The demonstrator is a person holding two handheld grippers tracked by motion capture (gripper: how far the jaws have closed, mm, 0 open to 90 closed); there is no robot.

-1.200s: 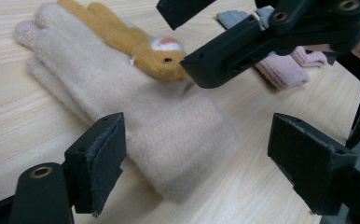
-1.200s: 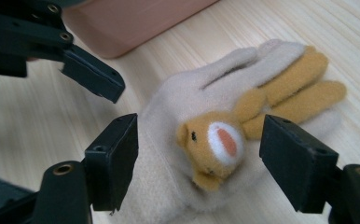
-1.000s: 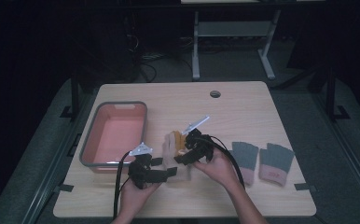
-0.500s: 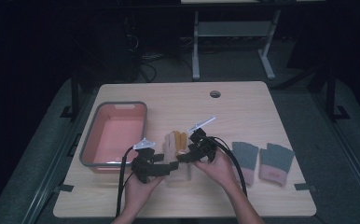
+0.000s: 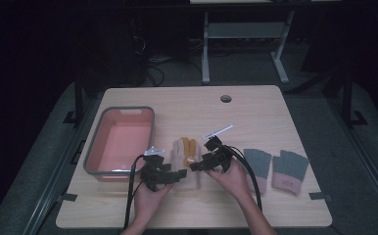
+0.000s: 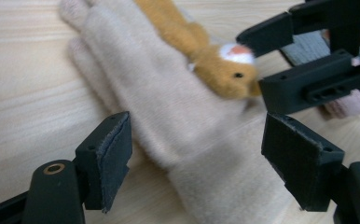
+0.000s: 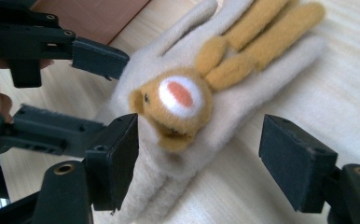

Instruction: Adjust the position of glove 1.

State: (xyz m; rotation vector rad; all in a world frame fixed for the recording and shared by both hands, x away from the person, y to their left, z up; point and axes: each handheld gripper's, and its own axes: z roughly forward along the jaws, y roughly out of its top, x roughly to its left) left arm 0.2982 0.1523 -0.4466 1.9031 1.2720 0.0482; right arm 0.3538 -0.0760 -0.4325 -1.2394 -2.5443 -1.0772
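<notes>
Cream fleece glove (image 5: 183,161) with a tan bunny patch, flat on the wooden table (image 5: 255,105) beside the pink tub (image 5: 121,142) | left gripper (image 6: 197,158) and right gripper (image 7: 199,156) both spread wide, holding nothing | best to pinch the cuff squarely, avoiding the patch.

Setting: a lab or test room, dimly lit. Evidence, high view: 1 light wooden table (image 5: 255,105) with a cable hole (image 5: 225,98) at upper centre, dark grey carpet around it, a metal-framed bench (image 5: 246,44) at top centre, loose cables (image 5: 150,61) at upper left
</notes>
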